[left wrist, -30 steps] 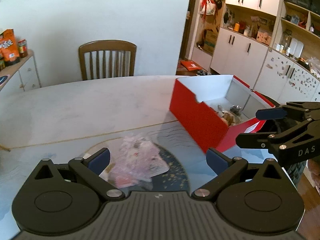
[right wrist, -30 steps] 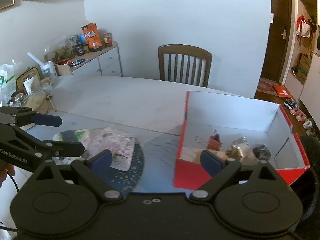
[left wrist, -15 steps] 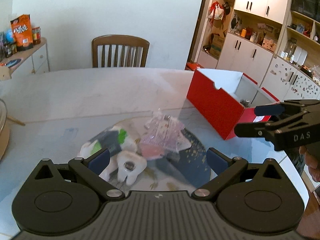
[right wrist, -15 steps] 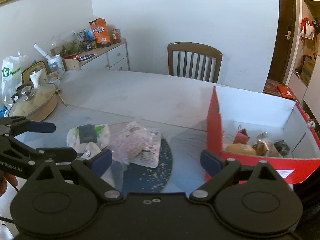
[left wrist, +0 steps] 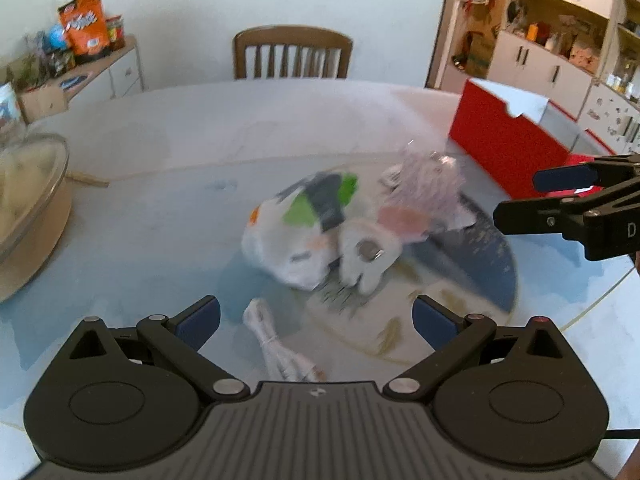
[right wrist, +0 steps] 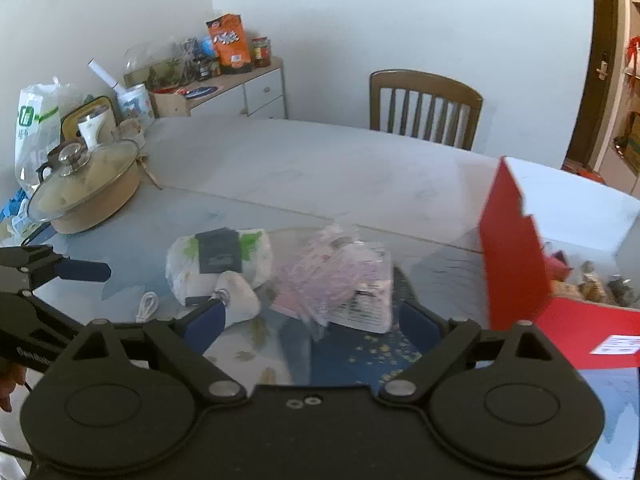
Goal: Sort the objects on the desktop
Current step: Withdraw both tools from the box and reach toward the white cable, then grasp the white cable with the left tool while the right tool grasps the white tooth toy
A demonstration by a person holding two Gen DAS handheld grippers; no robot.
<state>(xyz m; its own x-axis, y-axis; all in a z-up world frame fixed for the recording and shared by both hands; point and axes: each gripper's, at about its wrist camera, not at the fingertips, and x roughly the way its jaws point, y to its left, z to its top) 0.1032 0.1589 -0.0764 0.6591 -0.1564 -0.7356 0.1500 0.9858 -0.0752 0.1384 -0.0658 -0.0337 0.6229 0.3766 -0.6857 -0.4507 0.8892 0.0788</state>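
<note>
1. The left tongs (left wrist: 316, 314) are wide open at the lower middle of the left wrist view and hold nothing. Both blue-padded fingers are apart from every object.
2. The right tongs (right wrist: 310, 324) are also wide open and empty at the lower middle of the right wrist view. Its left pad (right wrist: 206, 322) lies in front of the small white lump (right wrist: 240, 300); I cannot tell if they touch.
3. The things to sort lie in one pile at the centre of both views, on the pale glass-topped surface (left wrist: 168, 184): one white plastic bag with green and dark print (left wrist: 296, 236), one crinkled clear bag with pink print (left wrist: 424, 196), the one white lump with a round metal part (left wrist: 368, 256), and one small tied white cord (left wrist: 266, 336) alone, near the left tongs.
4. The two bags and the lump touch each other. They lie partly on a round dark blue mat with gold specks (left wrist: 480, 264).
5. One red cardboard box with white inside (left wrist: 508, 140) stands at the right of the frame, well apart from the pile. One lidded tan pot (right wrist: 88, 188) stands at the left.
6. One wooden chair (left wrist: 292, 56) is behind the surface.
7. The pile is blurred in the left wrist view, so the print cannot be read. The box is cut off at the right edge of the right wrist view, and its contents (right wrist: 592, 284) are too small to name.
</note>
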